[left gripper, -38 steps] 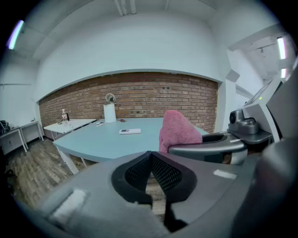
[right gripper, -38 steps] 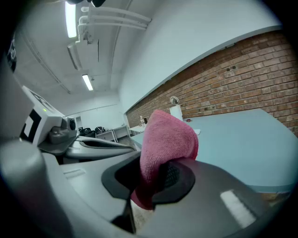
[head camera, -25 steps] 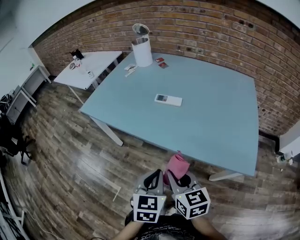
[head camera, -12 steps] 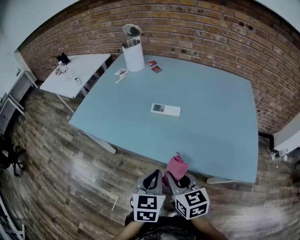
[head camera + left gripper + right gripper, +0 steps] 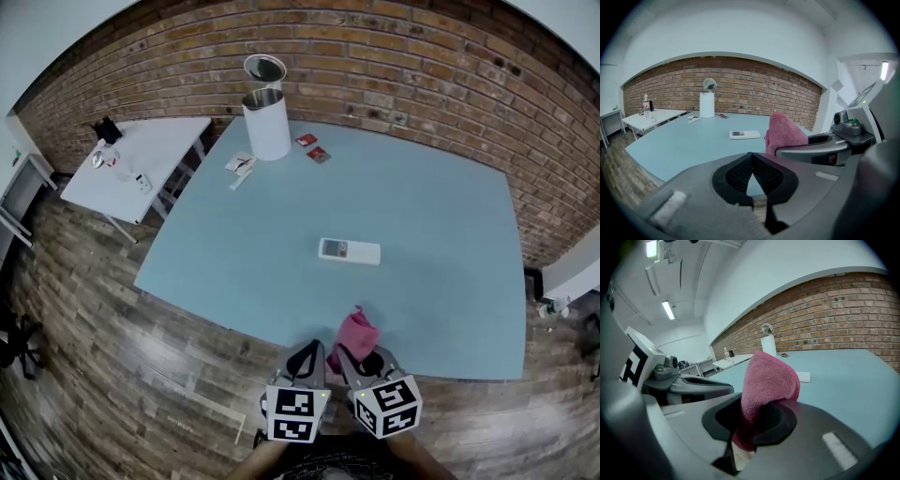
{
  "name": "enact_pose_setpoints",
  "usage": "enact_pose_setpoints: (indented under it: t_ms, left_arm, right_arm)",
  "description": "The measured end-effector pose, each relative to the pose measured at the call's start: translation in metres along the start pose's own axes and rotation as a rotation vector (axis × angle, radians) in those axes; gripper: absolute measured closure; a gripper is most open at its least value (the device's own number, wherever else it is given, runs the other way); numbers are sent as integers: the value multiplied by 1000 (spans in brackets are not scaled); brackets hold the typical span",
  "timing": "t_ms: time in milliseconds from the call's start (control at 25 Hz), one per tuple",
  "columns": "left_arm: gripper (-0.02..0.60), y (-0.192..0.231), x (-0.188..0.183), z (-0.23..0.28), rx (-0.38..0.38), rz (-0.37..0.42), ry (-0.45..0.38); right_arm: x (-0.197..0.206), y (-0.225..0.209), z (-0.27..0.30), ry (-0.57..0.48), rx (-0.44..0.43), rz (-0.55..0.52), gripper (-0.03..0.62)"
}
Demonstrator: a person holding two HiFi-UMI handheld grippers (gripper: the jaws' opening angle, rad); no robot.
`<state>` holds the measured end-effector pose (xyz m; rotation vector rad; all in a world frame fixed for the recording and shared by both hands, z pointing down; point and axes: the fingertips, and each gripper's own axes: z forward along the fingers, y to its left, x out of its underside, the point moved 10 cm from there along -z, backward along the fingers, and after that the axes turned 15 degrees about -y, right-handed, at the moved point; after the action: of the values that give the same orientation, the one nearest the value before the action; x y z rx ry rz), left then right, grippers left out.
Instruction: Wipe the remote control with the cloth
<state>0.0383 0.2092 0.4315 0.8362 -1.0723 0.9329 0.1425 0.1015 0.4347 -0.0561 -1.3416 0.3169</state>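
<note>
A white remote control (image 5: 349,250) lies flat near the middle of the light blue table (image 5: 441,206); it also shows in the left gripper view as the remote (image 5: 745,135). A pink cloth (image 5: 353,333) sticks up from my right gripper (image 5: 349,354), which is shut on it just over the table's near edge. The same cloth (image 5: 766,385) fills the right gripper view. My left gripper (image 5: 307,357) sits right beside it, shut with nothing in it. Both grippers are well short of the remote.
A white cylindrical bin (image 5: 264,118) with its lid up stands at the table's far left, with small cards (image 5: 312,148) and papers (image 5: 240,164) near it. A smaller white table (image 5: 141,169) stands to the left. A brick wall (image 5: 422,75) runs behind.
Both grippers and the view have moved forward toward the table. The remote now lies nearer, and the cloth now overlaps the table's near edge.
</note>
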Motion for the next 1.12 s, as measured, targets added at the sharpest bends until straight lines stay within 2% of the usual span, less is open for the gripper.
enact_pose_setpoints:
  t_ms: [120, 320, 640, 880, 1120]
  left_arm:
    - [581, 23, -9, 15, 55, 28, 25]
    - [579, 58, -25, 43, 154, 135, 3]
    - [575, 83, -49, 103, 340, 279, -18]
    - [531, 90, -65, 153, 447, 377, -19]
    - [456, 85, -60, 191, 597, 465, 63]
  right_arm:
    - [-7, 1, 26, 9, 15, -6, 529]
    - [-19, -1, 63, 8, 43, -1, 529]
    - [-38, -22, 76, 30, 84, 5, 529]
    - [-48, -46, 77, 23, 122, 8, 529]
    - [-62, -78, 95, -13, 82, 27, 530]
